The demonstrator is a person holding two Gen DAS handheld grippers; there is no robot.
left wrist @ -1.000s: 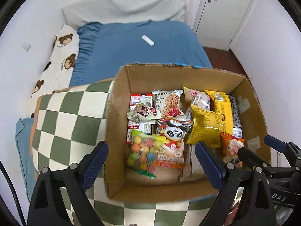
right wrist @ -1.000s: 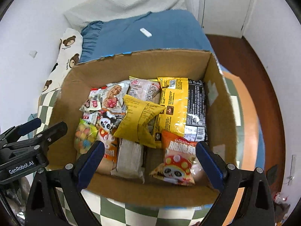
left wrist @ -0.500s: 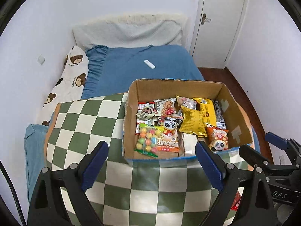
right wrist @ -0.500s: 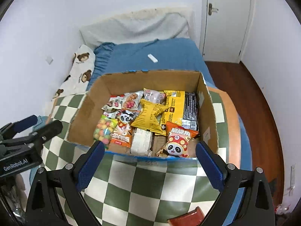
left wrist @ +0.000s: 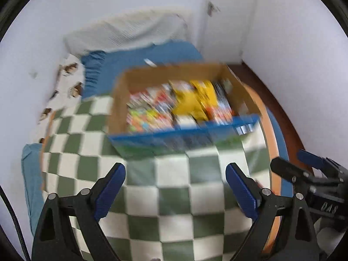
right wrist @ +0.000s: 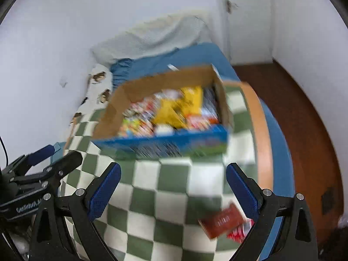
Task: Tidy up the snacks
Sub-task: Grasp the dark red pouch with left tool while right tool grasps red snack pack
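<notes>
A cardboard box (left wrist: 121, 100) with a blue printed front, full of snack packets (left wrist: 191, 102), sits on a green-and-white checkered cloth (left wrist: 174, 187); the view is motion-blurred. It also shows in the right wrist view (right wrist: 108, 117). A dark red snack packet (right wrist: 221, 219) lies on the cloth near my right gripper, with a red-and-white packet (right wrist: 241, 230) beside it. My left gripper (left wrist: 175, 187) is open and empty, well short of the box. My right gripper (right wrist: 173, 186) is open and empty too.
A bed with a blue sheet (left wrist: 139, 58), a white pillow (left wrist: 126, 32) and a bear-print pillow (left wrist: 67, 80) lies behind the box. White walls enclose the room. Brown wooden floor (right wrist: 304, 113) is on the right. The cloth has an orange border (right wrist: 261, 134).
Both grippers have pulled back and away from the box, which now looks smaller and farther. The red packets on the cloth have come into the right wrist view. Both stay open.
</notes>
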